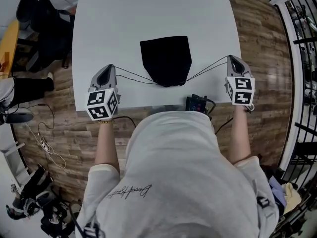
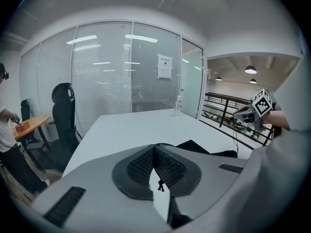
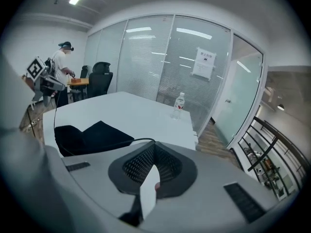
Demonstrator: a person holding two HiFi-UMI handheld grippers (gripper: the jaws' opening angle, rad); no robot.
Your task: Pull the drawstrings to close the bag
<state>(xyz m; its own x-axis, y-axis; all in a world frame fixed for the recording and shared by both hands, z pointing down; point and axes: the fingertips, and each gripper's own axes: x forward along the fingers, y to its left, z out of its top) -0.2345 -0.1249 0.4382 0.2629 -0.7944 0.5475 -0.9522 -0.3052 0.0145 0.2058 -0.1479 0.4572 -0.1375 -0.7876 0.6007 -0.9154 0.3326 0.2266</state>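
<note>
The pull is under way, I'd say near its end. The black drawstring bag (image 1: 166, 58) lies flat in the middle of the white tabletop (image 1: 124, 24), its mouth turned toward the person and already gathered into a narrow, puckered neck, while the far end stays wide and square.

The left tool (image 1: 110, 68) is clenched on the left drawstring (image 1: 133, 75), a small knot showing just behind its ribbed dark pads. The right tool (image 1: 232, 59) is clamped on the right drawstring (image 1: 208, 70), which runs from its pads back to the bag. Both thin black cords stretch in straight lines out from the neck, well apart from each other.

The cloth looks soft, matte and limp; the tabletop is smooth and hard. Next, I judge, calls for a last even pull outward with both sides, low over the tabletop, so the light bag cinches rather than slides.
</note>
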